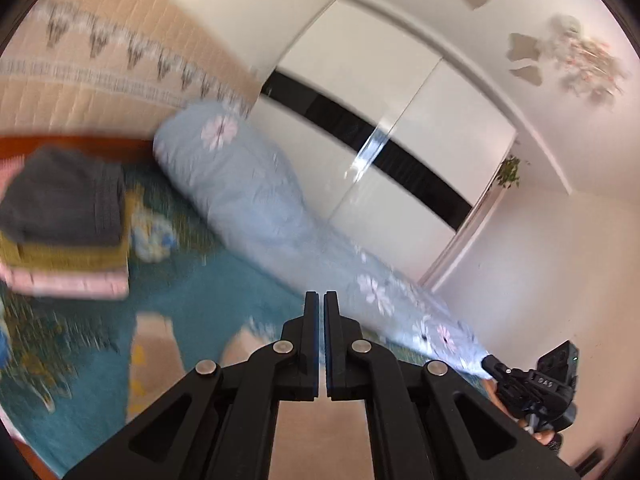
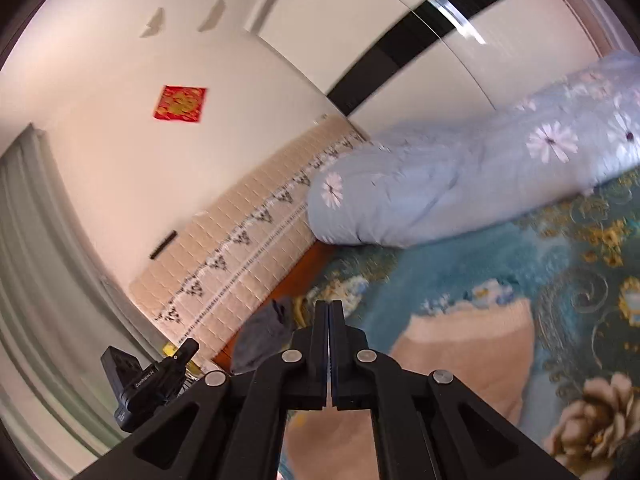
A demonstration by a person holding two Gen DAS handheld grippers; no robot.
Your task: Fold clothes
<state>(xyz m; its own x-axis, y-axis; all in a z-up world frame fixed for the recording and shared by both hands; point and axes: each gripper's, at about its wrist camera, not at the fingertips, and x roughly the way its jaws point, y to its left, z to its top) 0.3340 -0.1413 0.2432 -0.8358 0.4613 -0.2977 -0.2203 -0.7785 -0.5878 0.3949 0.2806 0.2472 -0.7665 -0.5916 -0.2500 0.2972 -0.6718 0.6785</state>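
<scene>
Overhead-tilted: teal floral blanket [image 2: 460,264], blue bolster [image 1: 240,184], white wardrobe [image 1: 360,92].

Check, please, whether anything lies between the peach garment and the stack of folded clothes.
Nothing visible does. Only the teal blanket shows between the peach garment and the stack; the rolled blue quilt lies farther back, off that path.

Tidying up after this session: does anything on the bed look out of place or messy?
One thing: a dark grey garment lies crumpled at the bed's edge by the headboard, while the folded stack sits neat.
</scene>
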